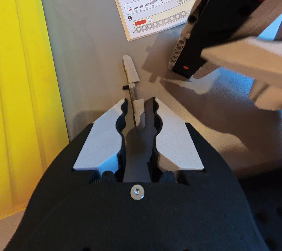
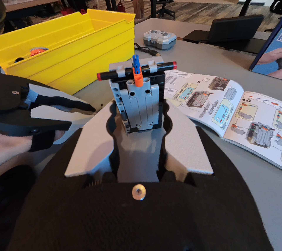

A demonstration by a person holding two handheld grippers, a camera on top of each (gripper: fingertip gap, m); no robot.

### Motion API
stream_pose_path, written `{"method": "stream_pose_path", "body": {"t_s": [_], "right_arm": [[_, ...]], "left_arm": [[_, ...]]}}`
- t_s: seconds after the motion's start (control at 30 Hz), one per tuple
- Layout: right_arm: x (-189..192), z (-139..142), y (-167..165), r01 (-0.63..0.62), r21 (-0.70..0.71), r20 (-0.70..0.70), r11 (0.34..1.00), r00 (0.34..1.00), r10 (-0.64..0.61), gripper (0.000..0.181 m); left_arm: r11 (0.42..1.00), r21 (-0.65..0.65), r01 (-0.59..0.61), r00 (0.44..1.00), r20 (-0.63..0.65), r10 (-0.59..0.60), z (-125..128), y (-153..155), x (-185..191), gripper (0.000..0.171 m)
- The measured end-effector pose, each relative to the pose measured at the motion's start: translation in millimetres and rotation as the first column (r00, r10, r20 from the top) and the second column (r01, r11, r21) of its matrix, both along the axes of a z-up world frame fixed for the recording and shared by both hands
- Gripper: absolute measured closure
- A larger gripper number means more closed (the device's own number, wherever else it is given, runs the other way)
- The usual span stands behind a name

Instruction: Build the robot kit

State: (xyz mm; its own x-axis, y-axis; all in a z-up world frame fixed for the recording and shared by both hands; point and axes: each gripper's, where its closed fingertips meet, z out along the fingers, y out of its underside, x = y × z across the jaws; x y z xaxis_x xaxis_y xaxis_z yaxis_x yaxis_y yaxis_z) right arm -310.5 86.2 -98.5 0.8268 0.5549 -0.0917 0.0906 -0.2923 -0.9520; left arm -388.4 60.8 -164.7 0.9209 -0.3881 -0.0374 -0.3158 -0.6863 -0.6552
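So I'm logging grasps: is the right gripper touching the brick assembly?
Touching. The right wrist view shows the right gripper with both fingers pressed against the sides of the brick assembly, holding it upright.

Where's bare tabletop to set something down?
Free: the grey strip between the yellow bin and the instruction booklet, beyond the small grey part. Crowded: right of that part, where the right tool holds the brick assembly over the booklet's corner.
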Motion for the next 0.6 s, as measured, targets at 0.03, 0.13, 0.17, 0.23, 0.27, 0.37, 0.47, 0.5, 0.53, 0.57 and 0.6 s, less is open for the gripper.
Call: {"method": "stream_pose_path", "body": {"t_s": [0.03, 0.13, 0.17, 0.23, 0.27, 0.37, 0.47, 0.5, 0.53, 0.57, 0.6], "right_arm": [[-3.6, -6.2, -2.8, -0.027, -0.032, 0.003, 0.999, 1.0, 0.027, 0.113], [-7.3, -21.4, -11.3, -0.087, -0.137, -0.024, 0.987, 0.996, 0.085, 0.091], [-3.5, -16.9, -12.2, -0.089, -0.127, -0.043, 0.988, 0.996, 0.084, 0.092], [11.6, -4.1, -12.0, -0.075, -0.066, -0.048, 0.995, 0.996, 0.072, 0.092], [21.4, 2.5, -12.1, -0.067, -0.037, -0.048, 0.997, 0.997, 0.065, 0.092], [60.3, 14.8, -9.6, -0.025, 0.033, -0.035, 0.999, 0.999, 0.026, 0.093], [107.7, 14.9, -3.3, 0.034, 0.071, 0.009, 0.997, 0.999, -0.034, 0.093], [122.5, 14.4, -1.7, 0.048, 0.082, 0.02, 0.995, 0.999, -0.05, 0.093], [135.2, 13.4, -0.9, 0.054, 0.091, 0.036, 0.994, 0.998, -0.057, 0.093], [146.9, 12.1, -0.5, 0.06, 0.095, 0.053, 0.994, 0.996, -0.065, 0.093], [157.1, 11.7, -0.8, 0.069, 0.098, 0.061, 0.993, 0.995, -0.075, 0.093]], "left_arm": [[1.0, -0.002, 0.004, 1.0, -0.001, -0.004, 0.0, 0.3, 0.6, 0.142], [1.0, 0.001, 0.006, 1.0, -0.003, -0.006, 0.0, 0.9, 1.5, 0.145], [1.0, 0.004, 0.009, 1.0, -0.005, -0.009, 0.1, 0.8, 2.1, 0.148], [1.0, 0.01, 0.013, 1.0, -0.016, -0.013, 0.0, 1.1, 1.7, 0.157], [1.0, 0.014, 0.015, 1.0, -0.019, -0.015, 0.1, 1.3, 1.7, 0.157], [1.0, 0.011, 0.028, 0.999, -0.02, -0.028, 0.1, 1.3, 1.9, 0.157], [0.999, -0.007, 0.044, 0.999, -0.024, -0.044, -0.1, -0.7, 1.8, 0.157], [0.999, -0.016, 0.05, 0.998, -0.027, -0.051, -0.1, -2.7, 2.0, 0.157], [0.998, -0.026, 0.056, 0.998, -0.034, -0.057, -0.1, -5.7, 1.5, 0.158], [0.997, -0.039, 0.063, 0.997, -0.04, -0.064, -0.2, -10.1, 1.0, 0.158], [0.996, -0.056, 0.073, 0.996, -0.041, -0.075, -0.4, -16.2, 0.7, 0.158]]}}
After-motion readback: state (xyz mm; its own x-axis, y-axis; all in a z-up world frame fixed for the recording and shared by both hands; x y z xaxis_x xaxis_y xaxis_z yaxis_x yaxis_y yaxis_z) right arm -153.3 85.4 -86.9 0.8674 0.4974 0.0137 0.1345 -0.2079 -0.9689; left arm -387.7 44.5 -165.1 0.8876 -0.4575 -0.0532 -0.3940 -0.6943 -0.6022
